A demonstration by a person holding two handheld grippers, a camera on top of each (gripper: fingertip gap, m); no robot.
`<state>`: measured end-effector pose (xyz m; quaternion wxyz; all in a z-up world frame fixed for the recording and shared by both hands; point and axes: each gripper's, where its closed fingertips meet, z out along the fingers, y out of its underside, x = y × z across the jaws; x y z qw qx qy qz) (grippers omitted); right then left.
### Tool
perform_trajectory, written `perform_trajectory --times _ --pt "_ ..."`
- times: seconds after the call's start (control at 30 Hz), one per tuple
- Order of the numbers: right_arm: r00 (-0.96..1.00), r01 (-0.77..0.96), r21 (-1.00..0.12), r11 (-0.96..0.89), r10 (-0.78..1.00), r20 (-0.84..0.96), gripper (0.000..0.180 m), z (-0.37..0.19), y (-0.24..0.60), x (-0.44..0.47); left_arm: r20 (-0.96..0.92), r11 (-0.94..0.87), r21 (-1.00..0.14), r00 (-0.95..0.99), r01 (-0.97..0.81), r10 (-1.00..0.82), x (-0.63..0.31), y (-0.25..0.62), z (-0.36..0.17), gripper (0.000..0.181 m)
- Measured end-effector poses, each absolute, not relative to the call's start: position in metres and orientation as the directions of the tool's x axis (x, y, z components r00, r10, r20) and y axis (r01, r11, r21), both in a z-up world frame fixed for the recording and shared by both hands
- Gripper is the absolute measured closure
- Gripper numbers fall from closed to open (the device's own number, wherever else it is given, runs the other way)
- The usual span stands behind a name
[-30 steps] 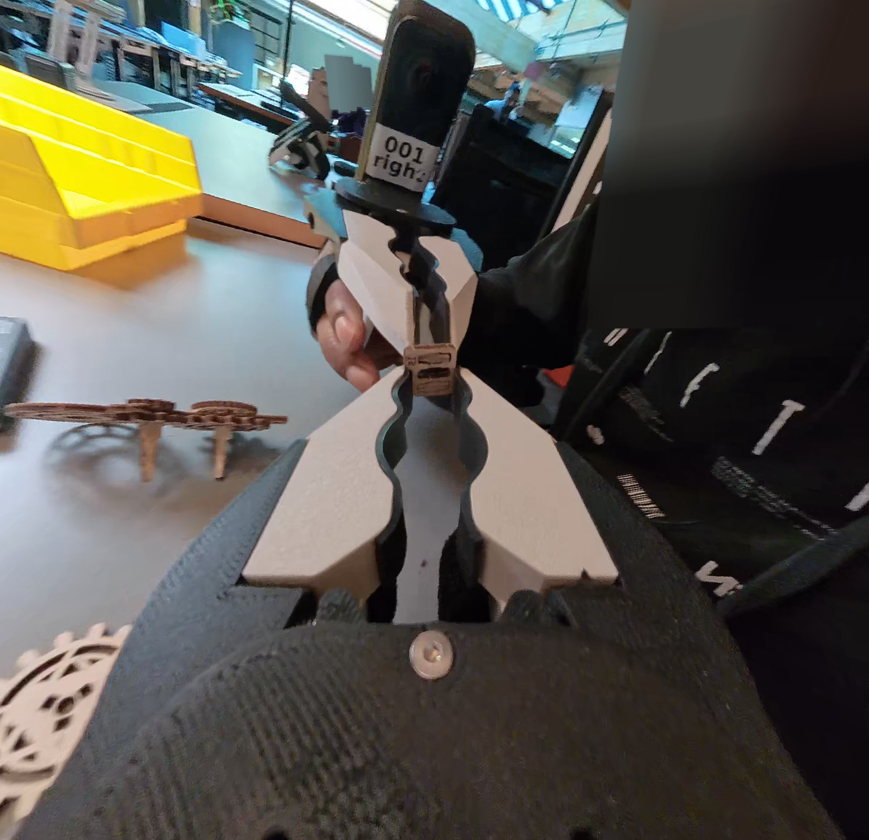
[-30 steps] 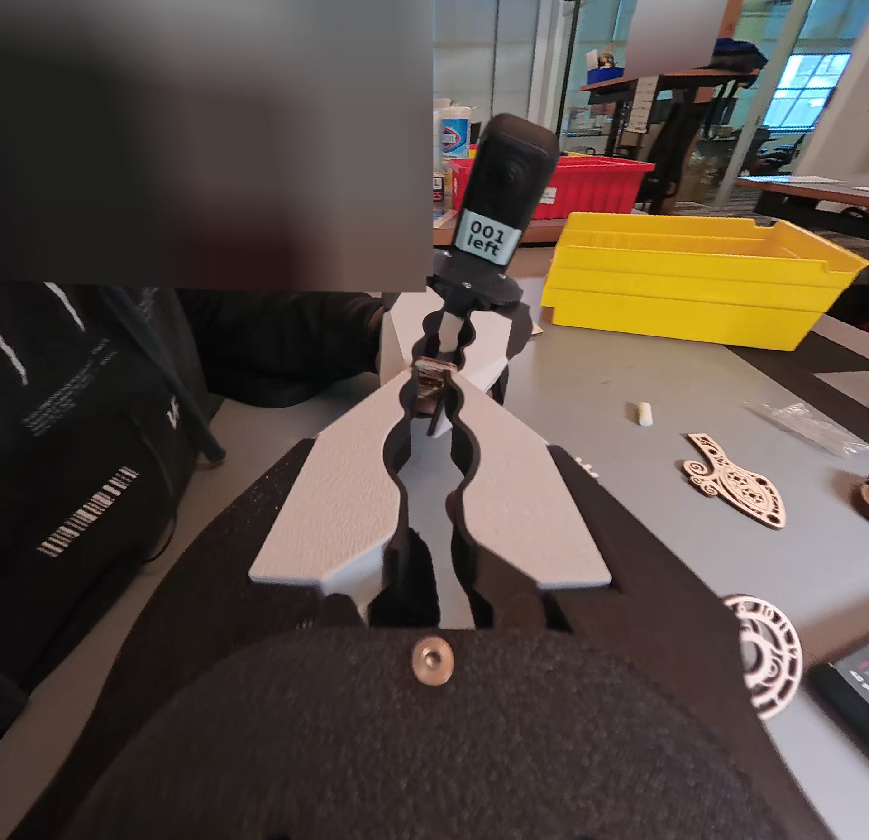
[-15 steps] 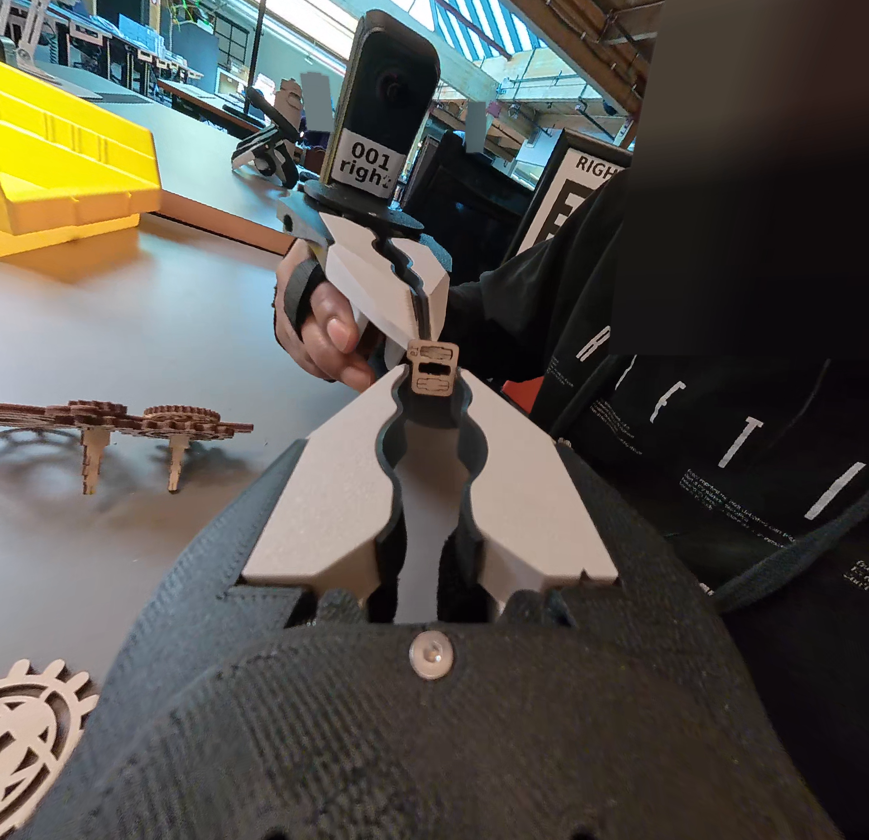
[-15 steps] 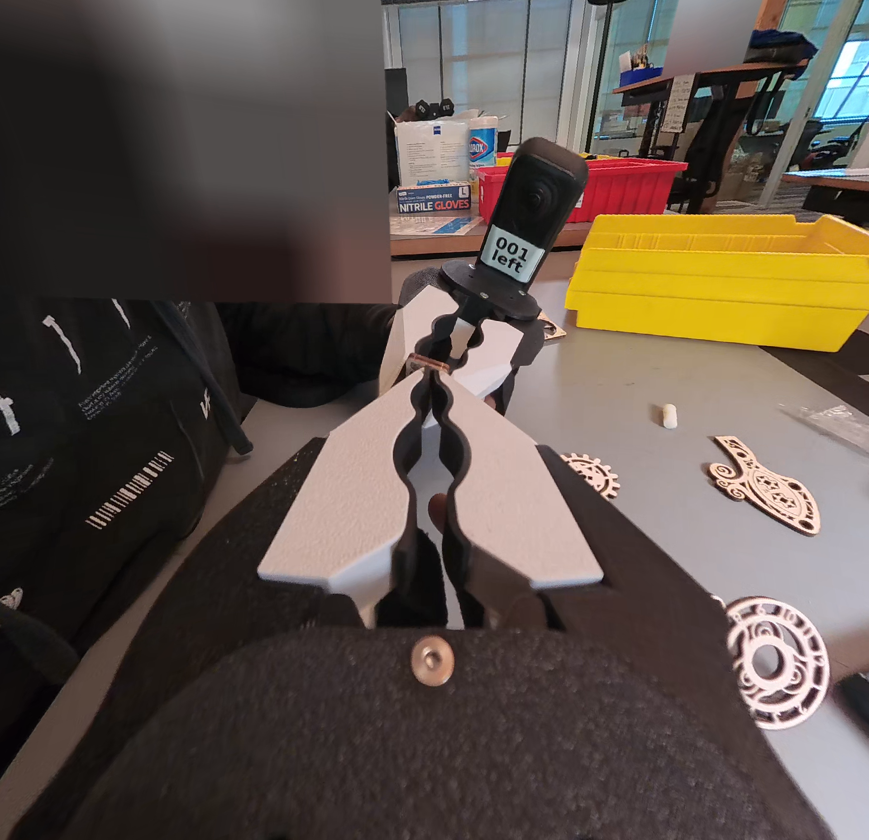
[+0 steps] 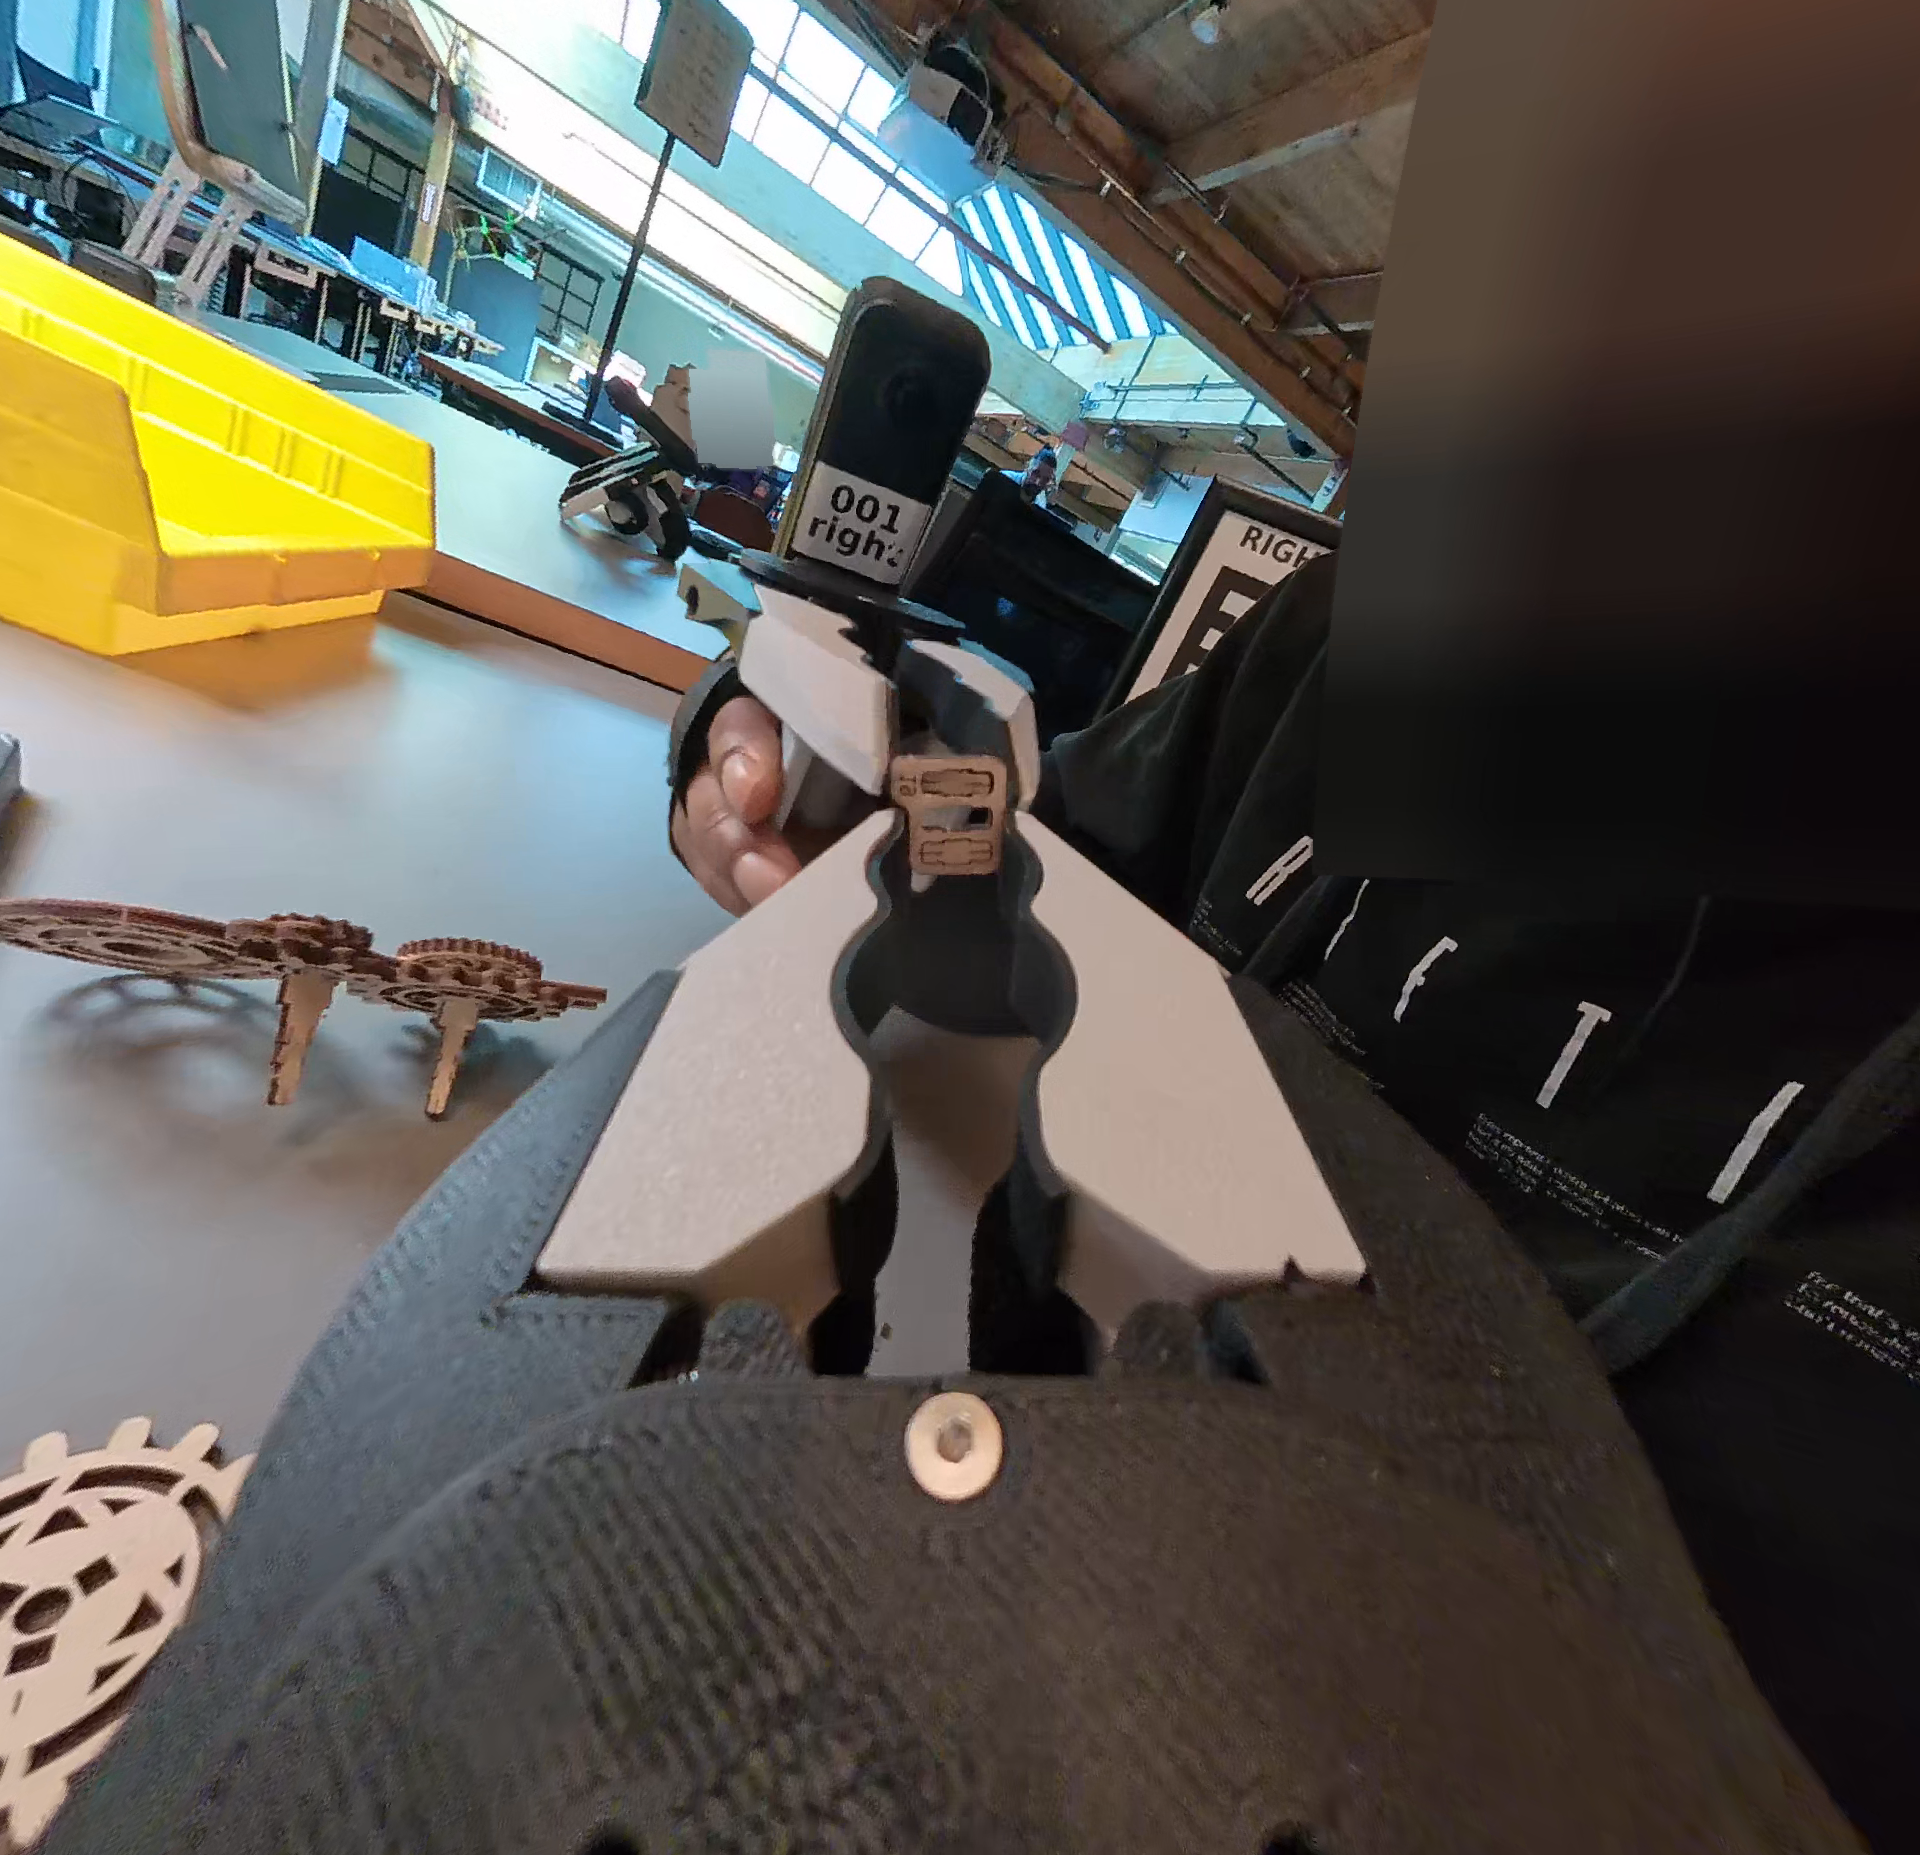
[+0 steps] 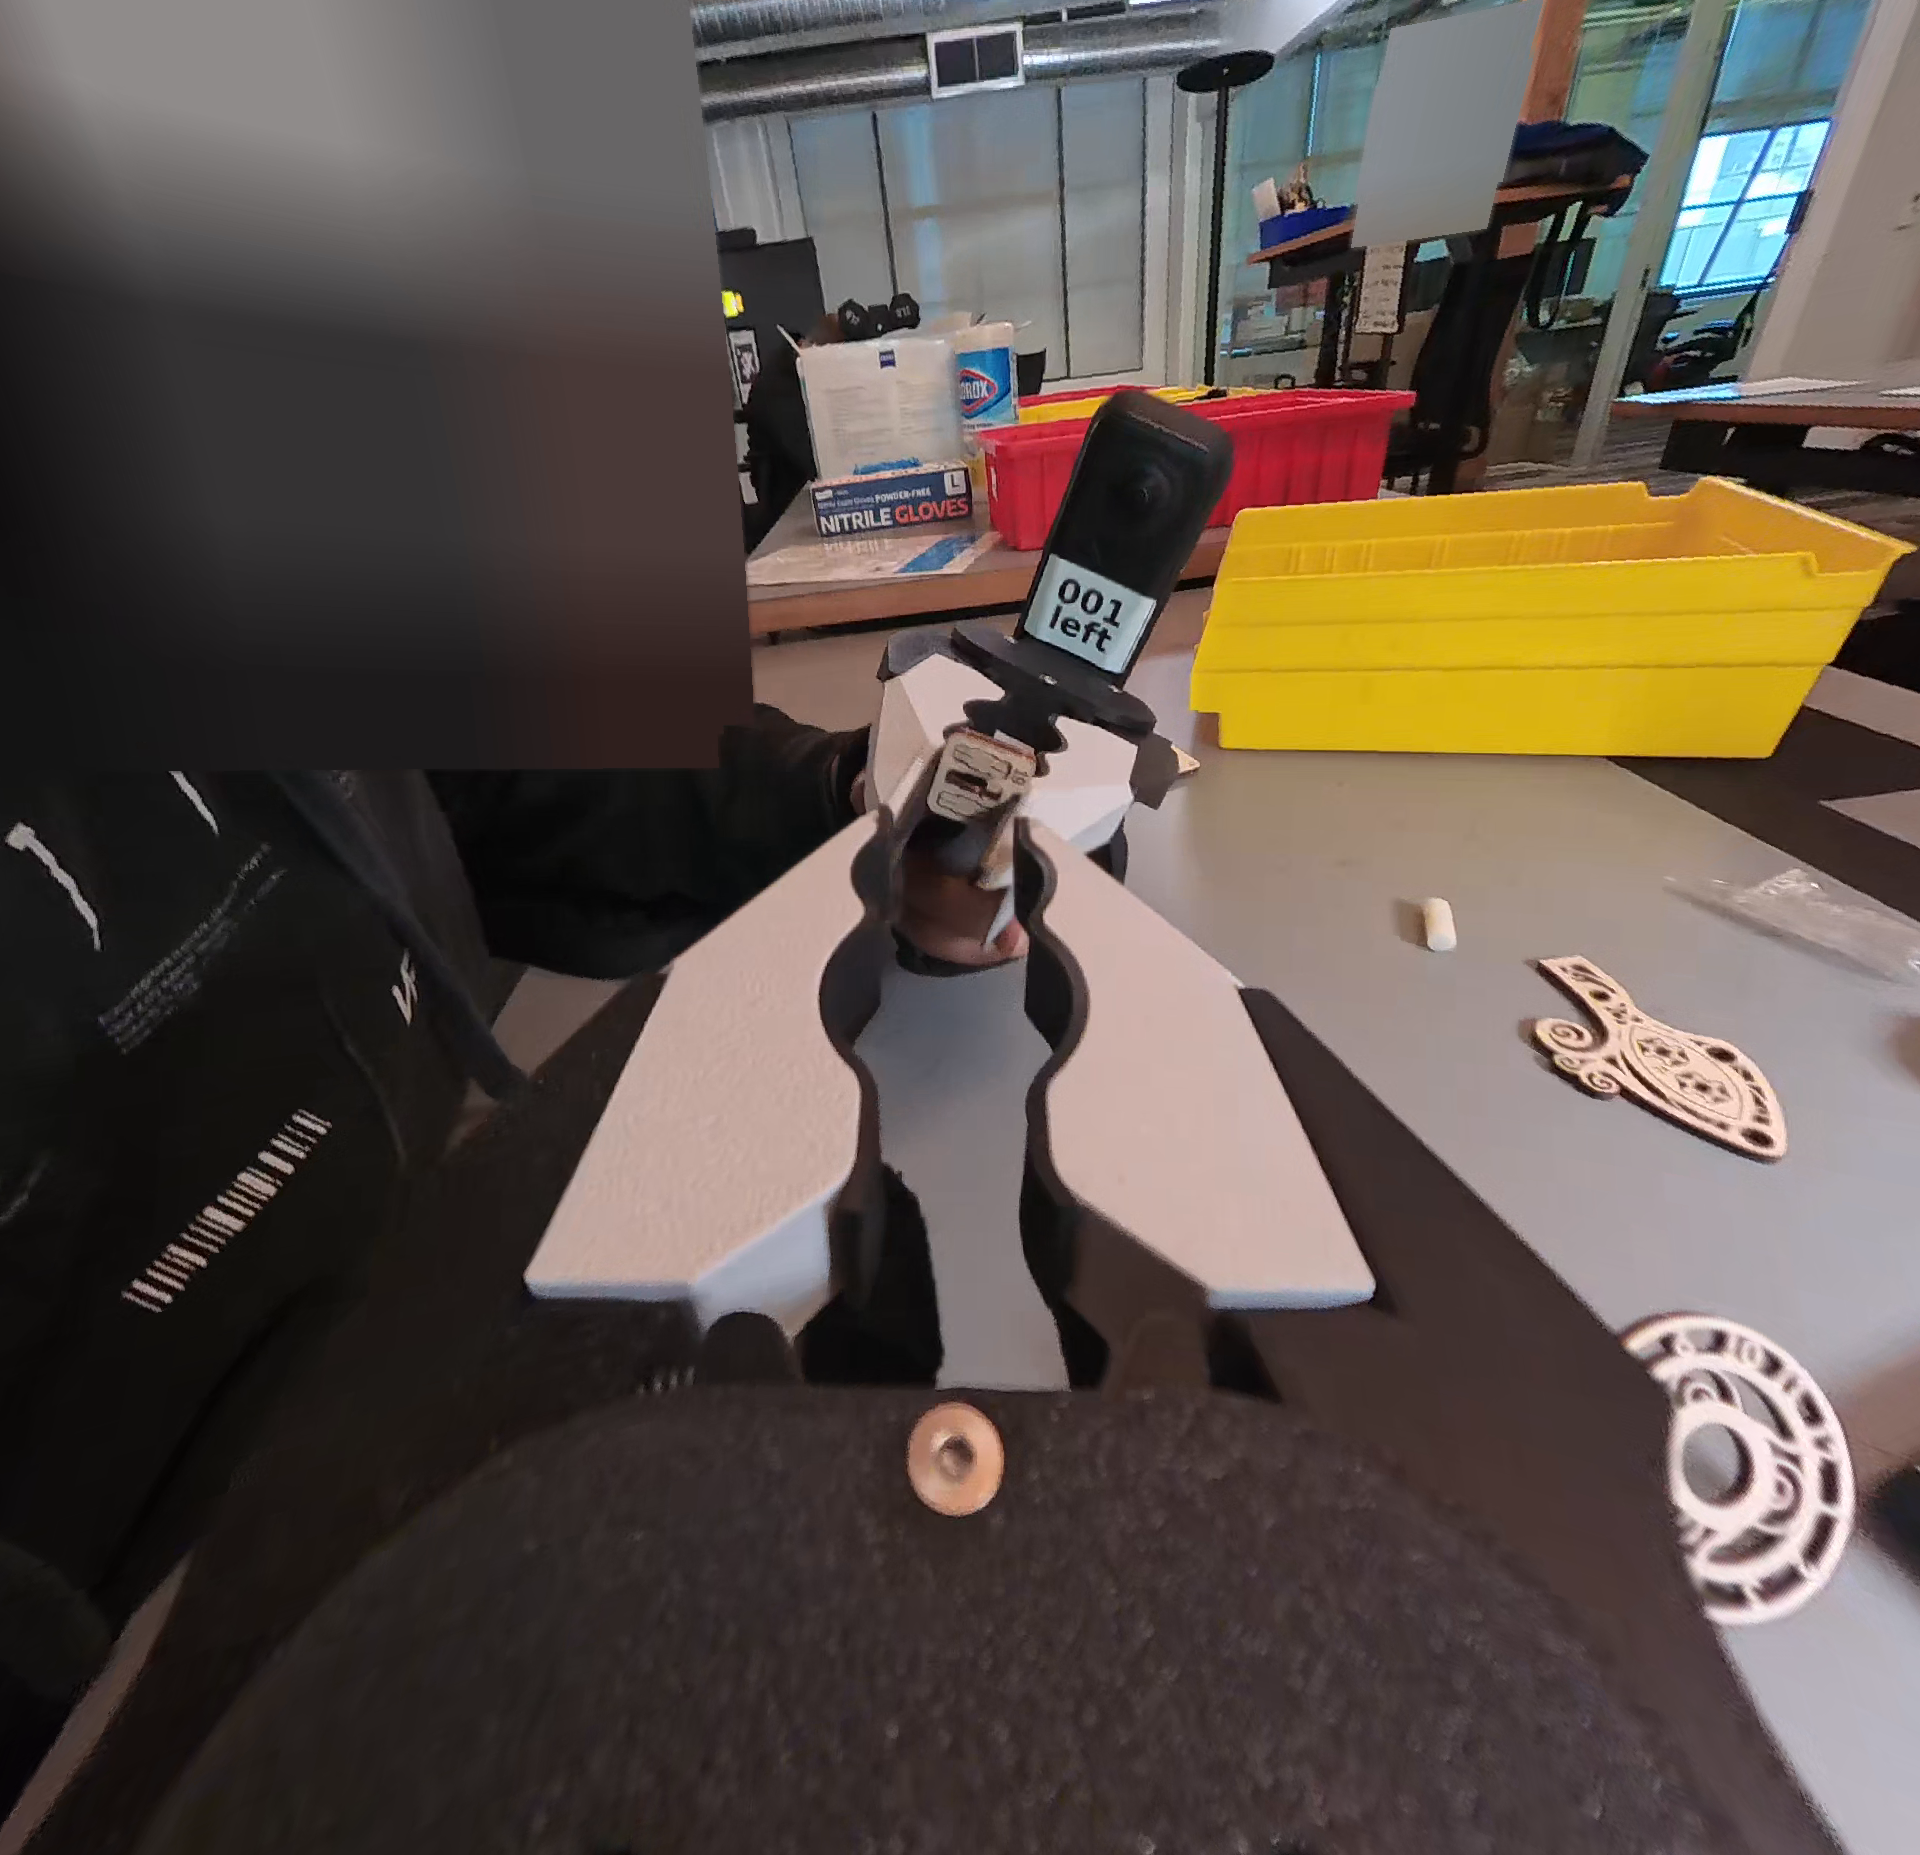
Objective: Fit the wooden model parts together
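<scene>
Grey table (image 5: 312, 766) supports the work area. Small slotted rectangular wooden model piece (image 5: 948, 816) is raised above it, clamped at the left tool (image 5: 951, 849) tips. Right tool (image 6: 961, 839) faces it, jaws narrowly parted around the piece. Brown wooden gear assembly (image 5: 312, 964) stands nearby.

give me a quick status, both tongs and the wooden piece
Left tongs shut on small slotted wooden piece. Right tongs open around it, not clamped. Both off the table; nothing in the way.

Pale slotted wooden tab (image 5: 948, 818); yellow bins (image 6: 1538, 621); brown gear assembly (image 5: 312, 958); grey table (image 5: 312, 766).
</scene>
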<state>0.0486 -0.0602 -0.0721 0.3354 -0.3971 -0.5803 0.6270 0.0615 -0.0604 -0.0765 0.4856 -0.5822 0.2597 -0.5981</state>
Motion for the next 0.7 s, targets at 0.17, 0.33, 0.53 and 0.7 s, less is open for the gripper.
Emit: perform_trajectory --times 0.17,0.33,0.53,0.7 --pt "-0.459 0.039 -0.988 -0.151 0.875 -0.153 0.157 -0.067 -0.0634 0.0461 0.436 -0.391 -0.886 0.16 0.248 -0.886 0.0658 -0.0609 -0.0811 0.166" --pt "-0.455 0.054 -0.982 -0.18 0.871 -0.185 0.159 -0.0678 -0.0645 0.044 0.43 -0.386 -0.891 0.168 0.24 -0.887 0.0677 -0.0608 -0.0818 0.166" --pt "-0.43 0.062 -0.977 -0.204 0.878 -0.211 0.17 -0.0705 -0.0611 0.0422 0.445 -0.406 -0.886 0.169 0.222 -0.879 0.0696 -0.0614 -0.0838 0.166" --pt "-0.429 0.052 -0.974 -0.222 0.875 -0.222 0.18 -0.07 -0.0576 0.0439 0.462 -0.422 -0.874 0.147 0.241 -0.874 0.0703 -0.0623 -0.081 0.166"
